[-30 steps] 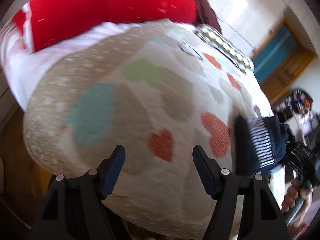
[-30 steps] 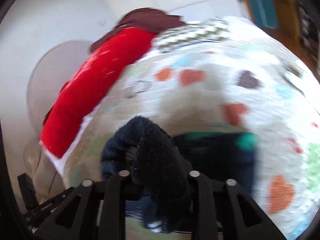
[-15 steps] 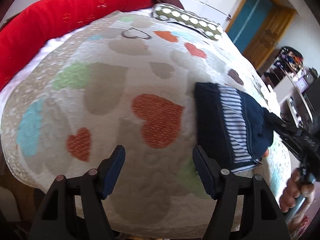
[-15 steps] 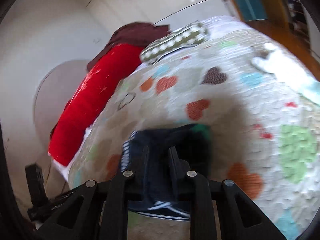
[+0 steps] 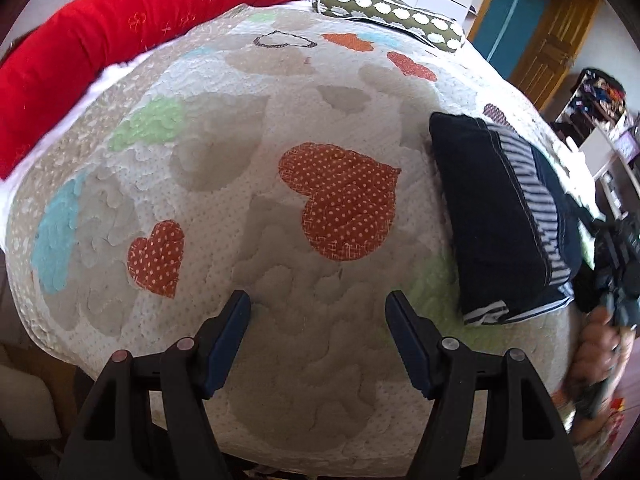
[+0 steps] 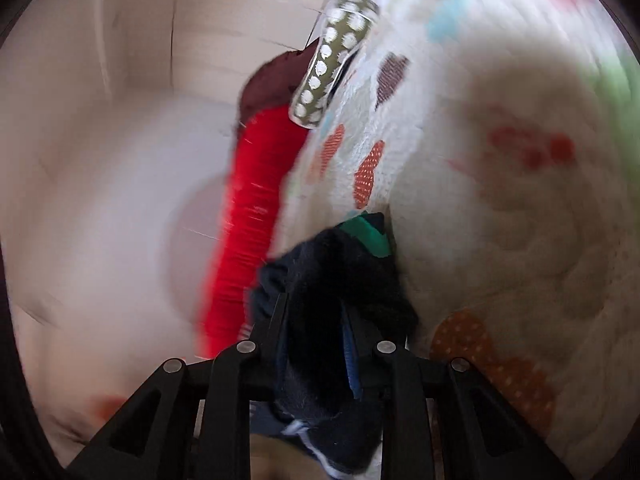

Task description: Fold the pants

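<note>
The dark navy pants (image 5: pixel 500 216) with a white-striped band lie folded in a compact block on the right side of the heart-patterned quilt (image 5: pixel 240 184). My left gripper (image 5: pixel 318 312) is open and empty over the quilt's near part, left of the pants. My right gripper (image 6: pixel 314 320) is shut on the navy pants (image 6: pixel 328 280), pinching a thick fold between its fingers; a green patch shows at the fabric's far end. In the left wrist view the right gripper's body (image 5: pixel 616 256) and the hand holding it sit at the pants' right edge.
A long red bolster (image 5: pixel 120 48) lies along the bed's far left edge. A green pillow with white dots (image 5: pixel 392 20) lies at the head. A wooden door (image 5: pixel 548 40) and cluttered shelves (image 5: pixel 600 96) stand beyond the bed's right side.
The right wrist view has rolled sharply and blurred, with the pants bunched thicker in the gripper. The left gripper has stayed open and shifted little over the quilt.
</note>
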Demonstrator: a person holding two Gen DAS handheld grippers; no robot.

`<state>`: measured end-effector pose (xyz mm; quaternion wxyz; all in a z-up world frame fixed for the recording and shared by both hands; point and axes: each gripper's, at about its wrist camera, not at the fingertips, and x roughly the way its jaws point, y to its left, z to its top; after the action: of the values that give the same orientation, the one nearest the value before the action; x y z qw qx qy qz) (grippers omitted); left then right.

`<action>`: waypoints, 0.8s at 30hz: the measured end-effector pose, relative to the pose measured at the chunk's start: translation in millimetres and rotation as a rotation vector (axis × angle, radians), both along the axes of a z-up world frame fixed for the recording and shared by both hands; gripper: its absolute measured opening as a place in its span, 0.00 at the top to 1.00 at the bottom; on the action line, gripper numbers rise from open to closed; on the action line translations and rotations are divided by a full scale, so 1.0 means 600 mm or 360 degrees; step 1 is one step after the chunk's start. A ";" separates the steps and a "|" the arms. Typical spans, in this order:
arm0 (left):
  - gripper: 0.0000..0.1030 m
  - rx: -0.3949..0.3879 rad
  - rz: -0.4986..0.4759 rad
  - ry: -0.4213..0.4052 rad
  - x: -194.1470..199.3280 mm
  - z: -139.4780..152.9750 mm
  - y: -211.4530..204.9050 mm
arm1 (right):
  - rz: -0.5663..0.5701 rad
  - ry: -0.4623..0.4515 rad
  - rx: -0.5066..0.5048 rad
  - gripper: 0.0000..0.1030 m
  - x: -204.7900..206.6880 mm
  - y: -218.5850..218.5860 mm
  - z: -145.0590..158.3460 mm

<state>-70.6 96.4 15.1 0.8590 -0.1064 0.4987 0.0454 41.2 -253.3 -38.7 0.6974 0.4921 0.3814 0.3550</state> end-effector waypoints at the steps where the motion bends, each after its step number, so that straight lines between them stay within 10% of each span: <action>1: 0.27 0.0005 -0.0008 -0.0003 0.002 -0.003 -0.001 | -0.0001 0.0027 0.0087 0.77 0.002 -0.006 -0.006; 9: 0.06 0.0140 -0.0051 -0.0113 0.000 -0.032 -0.032 | -0.0043 -0.0101 -0.0077 0.77 -0.009 0.011 0.016; 24: 0.00 0.0251 -0.0002 -0.0198 -0.007 -0.035 -0.049 | -0.0066 -0.0156 -0.0082 0.76 -0.017 -0.010 0.013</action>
<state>-74.7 66.7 -5.9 0.8941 -0.0406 0.4393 0.0773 31.2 -259.4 -31.1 0.7348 0.4640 0.3454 0.3542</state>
